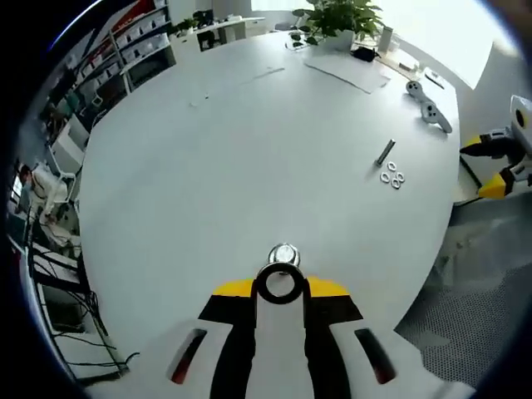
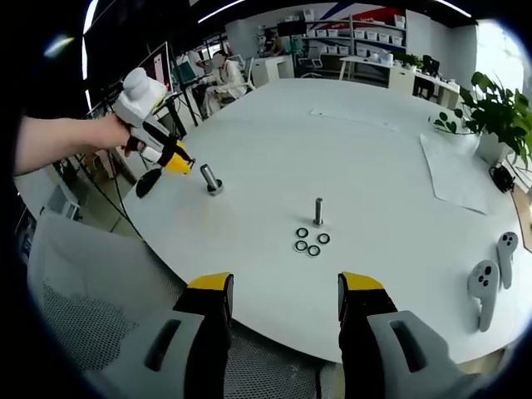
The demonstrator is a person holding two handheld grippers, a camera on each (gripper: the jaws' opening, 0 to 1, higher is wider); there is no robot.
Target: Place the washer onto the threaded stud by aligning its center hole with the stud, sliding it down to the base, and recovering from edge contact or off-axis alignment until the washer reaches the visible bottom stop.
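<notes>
Gripping a dark ring-shaped metal washer (image 1: 279, 283) between yellow-tipped jaws drawn in on it at lower centre of the left gripper view, left gripper (image 1: 280, 288) hovering right behind a short upright threaded steel stud (image 1: 283, 254), its long axis vertical, just beyond the washer's hole. Standing with jaws wide apart and empty at the bottom of the right gripper view, right gripper (image 2: 285, 291), well short of a second upright bolt (image 2: 317, 212) and three loose washers (image 2: 311, 242) at mid-frame. Spreading beneath all, a broad white round table (image 2: 366, 158), with shelving and a potted plant (image 1: 337, 18) along the upper edge.
</notes>
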